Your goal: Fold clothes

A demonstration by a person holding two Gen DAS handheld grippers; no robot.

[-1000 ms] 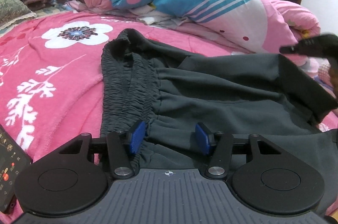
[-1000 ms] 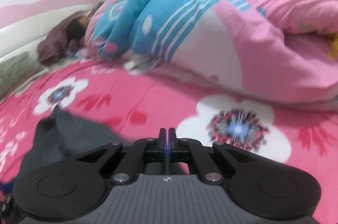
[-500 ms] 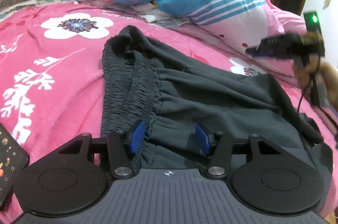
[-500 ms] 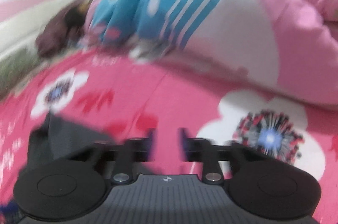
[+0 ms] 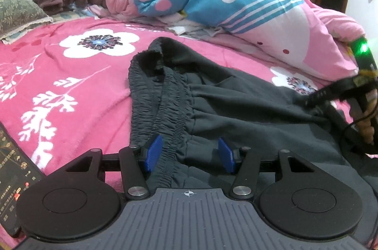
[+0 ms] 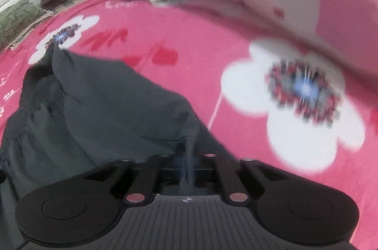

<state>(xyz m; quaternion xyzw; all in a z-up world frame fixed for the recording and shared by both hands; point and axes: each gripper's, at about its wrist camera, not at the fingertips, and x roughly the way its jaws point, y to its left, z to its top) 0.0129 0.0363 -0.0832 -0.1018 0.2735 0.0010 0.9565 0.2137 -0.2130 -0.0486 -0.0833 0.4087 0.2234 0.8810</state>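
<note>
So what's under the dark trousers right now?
The dark trousers lie on the pink floral blanket, which shows all around them. Whatever sits directly beneath the cloth is covered.

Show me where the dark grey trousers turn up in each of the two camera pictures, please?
Left wrist view: the dark grey trousers fill the centre and right, elastic waistband running up from between the open left gripper.
Right wrist view: they lie left and lower centre, a fold apparently pinched in the right gripper; blurred.
Shared landmark: the white flower on the pink blanket.
</note>
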